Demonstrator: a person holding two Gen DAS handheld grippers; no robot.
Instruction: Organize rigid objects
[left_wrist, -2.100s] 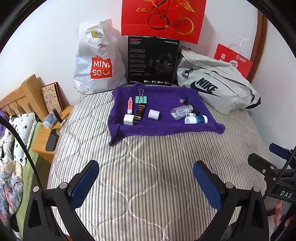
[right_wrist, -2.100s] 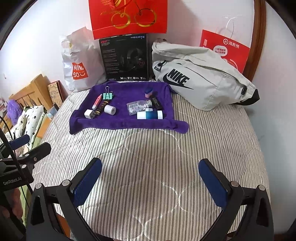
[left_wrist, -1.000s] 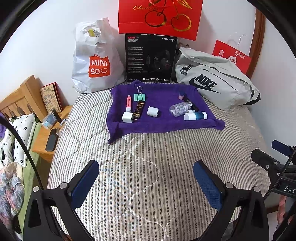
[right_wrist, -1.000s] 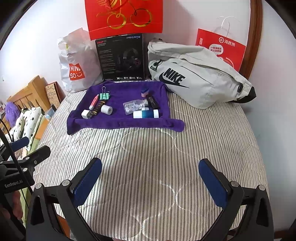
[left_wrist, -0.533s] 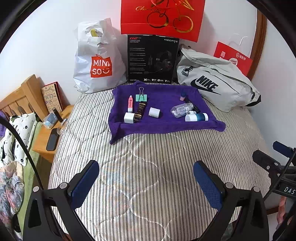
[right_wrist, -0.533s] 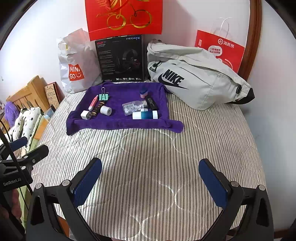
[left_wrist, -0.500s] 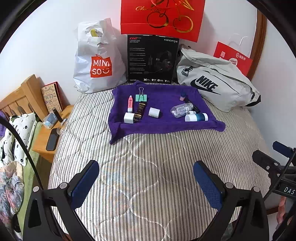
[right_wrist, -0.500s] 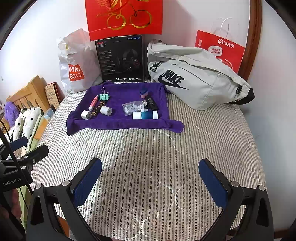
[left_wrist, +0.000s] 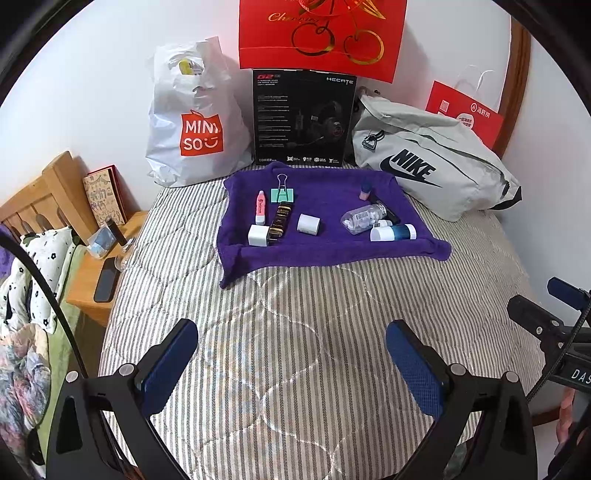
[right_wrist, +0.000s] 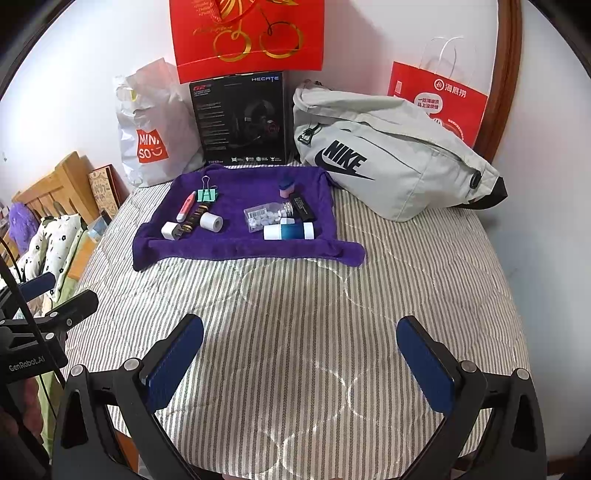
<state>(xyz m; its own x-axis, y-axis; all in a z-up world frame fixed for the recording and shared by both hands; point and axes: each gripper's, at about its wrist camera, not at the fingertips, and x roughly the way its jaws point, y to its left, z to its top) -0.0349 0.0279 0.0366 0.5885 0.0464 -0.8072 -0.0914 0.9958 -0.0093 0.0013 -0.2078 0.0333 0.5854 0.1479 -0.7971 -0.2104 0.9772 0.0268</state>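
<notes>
— Towel (left_wrist: 325, 254), purple, one of it, spread on the striped bed (left_wrist: 295, 332); what lies on it?

— Nine small things. On the left: one pink tube (left_wrist: 260, 207), one green binder clip (left_wrist: 282, 193), one dark gold-lettered tube (left_wrist: 281, 220), two white blocks (left_wrist: 257, 235) (left_wrist: 308, 223). On the right: one small pink-and-blue cap (left_wrist: 365, 191), one clear pill bottle (left_wrist: 364, 218), one black stick (right_wrist: 302, 209) and one white-and-teal bottle (left_wrist: 393, 233) lying on its side.

— And the hand-held grippers?

— Two. The left hand-held gripper (left_wrist: 291, 356) hangs over bare bed near the foot, fingers spread wide, nothing between them. The right hand-held gripper (right_wrist: 300, 350) likewise: spread, holding nothing, well short of the towel.

— Behind the towel?

— One white Miniso bag (left_wrist: 195, 122), one black headset box (left_wrist: 301, 118), one grey Nike bag (left_wrist: 432, 166), two red paper bags (left_wrist: 321, 33) (right_wrist: 439, 99), all against the wall
</notes>
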